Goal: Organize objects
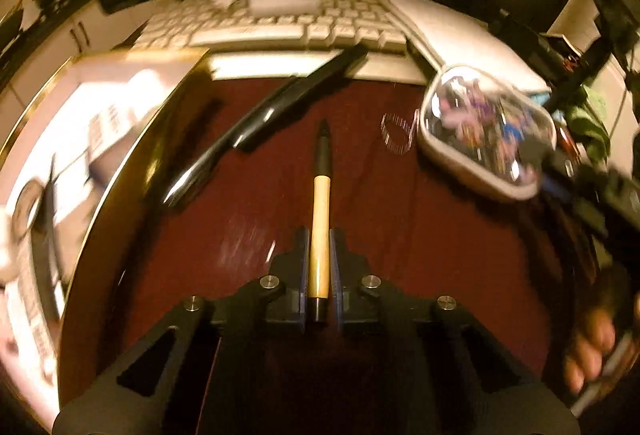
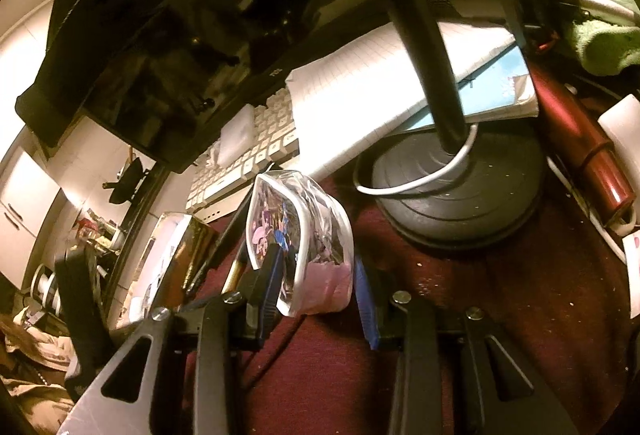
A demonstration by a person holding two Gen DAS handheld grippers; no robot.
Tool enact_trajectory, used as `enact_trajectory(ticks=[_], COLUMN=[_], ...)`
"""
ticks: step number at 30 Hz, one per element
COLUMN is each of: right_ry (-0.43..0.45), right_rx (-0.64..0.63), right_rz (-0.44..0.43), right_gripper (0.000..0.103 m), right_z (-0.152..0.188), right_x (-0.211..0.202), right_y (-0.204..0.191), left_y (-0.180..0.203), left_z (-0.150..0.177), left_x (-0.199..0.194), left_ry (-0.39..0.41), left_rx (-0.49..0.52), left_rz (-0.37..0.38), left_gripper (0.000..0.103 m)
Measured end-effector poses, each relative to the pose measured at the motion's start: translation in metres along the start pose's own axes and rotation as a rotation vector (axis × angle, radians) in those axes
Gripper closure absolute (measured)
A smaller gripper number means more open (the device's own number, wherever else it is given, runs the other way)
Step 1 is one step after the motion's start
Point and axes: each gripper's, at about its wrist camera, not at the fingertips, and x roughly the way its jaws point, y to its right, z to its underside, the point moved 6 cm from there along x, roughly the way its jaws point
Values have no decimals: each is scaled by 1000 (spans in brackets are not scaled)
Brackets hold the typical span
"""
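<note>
My left gripper (image 1: 319, 235) is shut on a yellow pen with black ends (image 1: 321, 203), which points forward above the dark red cloth (image 1: 400, 227). A clear pouch with a white rim and colourful cartoon print (image 1: 486, 131) hangs at the right in the left wrist view. My right gripper (image 2: 316, 275) is shut on that pouch (image 2: 300, 235) and holds it upright, its opening facing left. A black pen (image 1: 264, 119) lies on the cloth left of the yellow pen.
A white keyboard (image 1: 280, 23) lies at the back under a dark monitor (image 2: 160, 55). A gold-edged box (image 1: 100, 163) stands at left. A lined notebook (image 2: 380, 83), a black lamp base (image 2: 460, 195) and a dark red cylinder (image 2: 576, 139) stand at right.
</note>
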Motion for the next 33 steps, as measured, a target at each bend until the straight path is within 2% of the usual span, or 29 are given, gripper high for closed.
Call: enact_trajectory(ticks=[3,5,8,12,16,19,21,23,28,33], right_ry=[1,5,38,39,-7,3,7,10,25,13], right_rx=[-26,-58,-159,-231,-212,-200,-181,-155,-171,-169], right_rz=[-7,-11,6,-21,-18,6,16,11,6,-29], right_gripper=[71,73,74,74,74,74,74,74,74,74], right_z=[1,3,7,23,46,52,51,49,48,53], right_x=[1,2,-3,-13,-20,-31,-36,-40,-47,-48], right_y=[-7,-14,-32,-57,-61,-58,-53,-51,-58,-68], left_y=[-4,-8,-13,-12,-12,-12,-12,-13,-23,-42], left_z=[17,22,24,19,17,13,12,14,33,51], left_x=[-8,-11,-13,-11,-11,-8,-6,-8,-27,-48], left_ry=[-11,9,30,31,30,59,91,87,99,109], left_rx=[-16,-22,-42,-58,-56,-56,-54,-55,-72,-139], left_rz=[10,18,33,46,76,52,29,18,43,52], left_gripper=[94,94,94,93,86,86,88,95,95,96])
